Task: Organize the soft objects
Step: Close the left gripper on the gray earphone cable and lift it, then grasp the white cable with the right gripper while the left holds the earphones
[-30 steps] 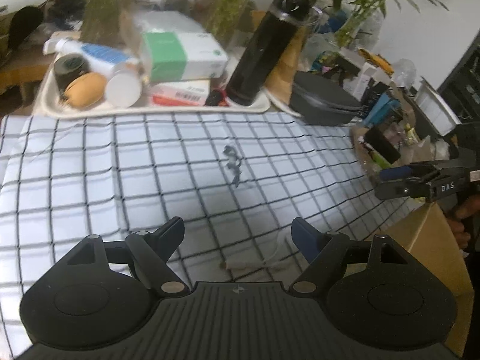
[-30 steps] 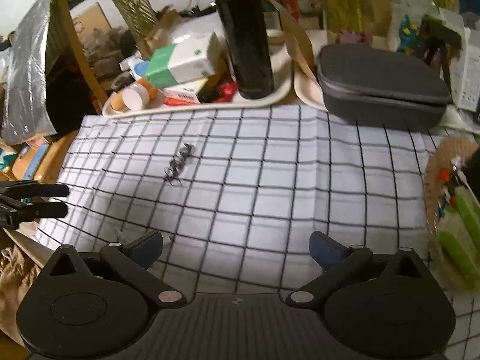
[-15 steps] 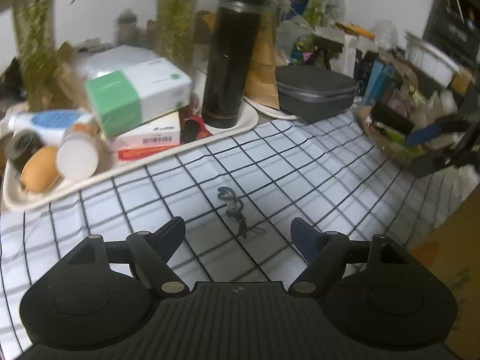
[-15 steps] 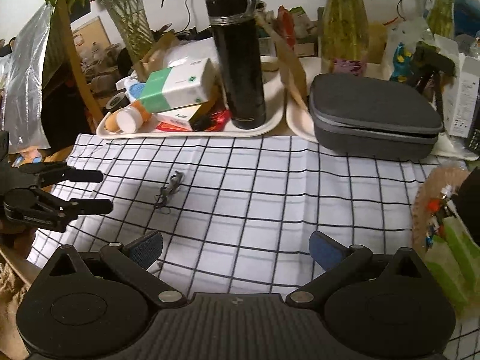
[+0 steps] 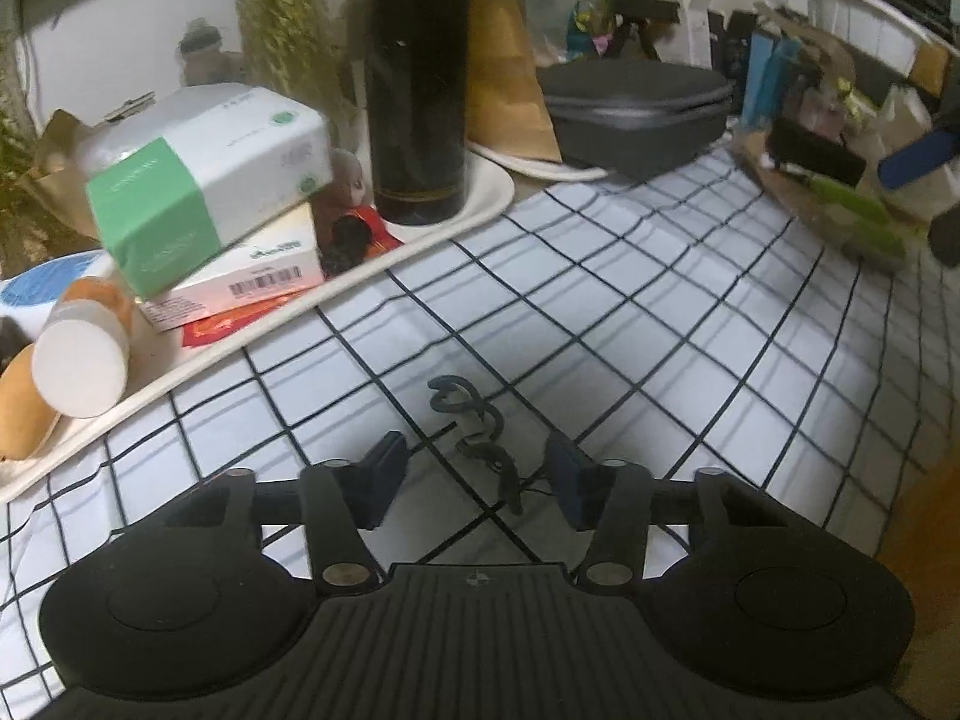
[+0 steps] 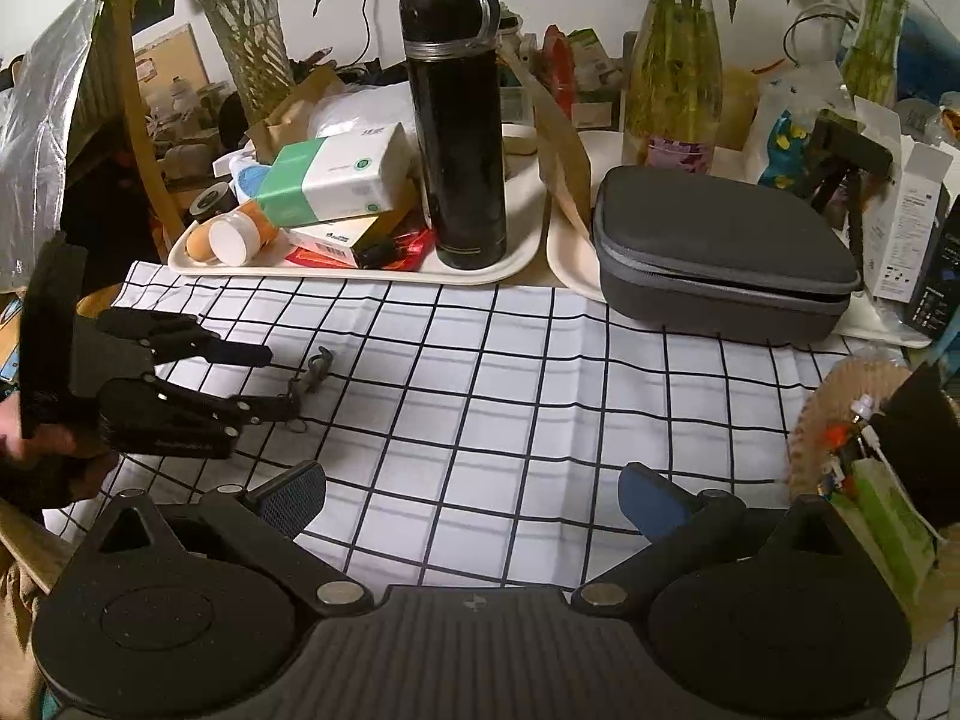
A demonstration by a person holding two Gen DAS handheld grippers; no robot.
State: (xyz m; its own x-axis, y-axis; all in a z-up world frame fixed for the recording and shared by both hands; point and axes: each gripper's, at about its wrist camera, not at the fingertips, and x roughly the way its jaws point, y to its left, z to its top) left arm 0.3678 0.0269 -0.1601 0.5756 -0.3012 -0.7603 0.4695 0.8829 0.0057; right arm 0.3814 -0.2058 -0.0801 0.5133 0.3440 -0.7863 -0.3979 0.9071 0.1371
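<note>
Left gripper (image 5: 474, 474) sits apart around the coiled cord (image 5: 477, 438) on the cloth (image 5: 660, 348). Right gripper (image 6: 471, 495) hangs apart, well off the cord. I'd pinch mid-coil, low against the cloth.

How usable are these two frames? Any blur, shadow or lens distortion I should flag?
Left wrist view: motion blur smears the right edge and background clutter; the left gripper shadows the dark coiled cord, which still reads clearly. Right wrist view: sharp and evenly lit, cord and checked cloth crisp; fisheye bends the grid lines in both.
</note>
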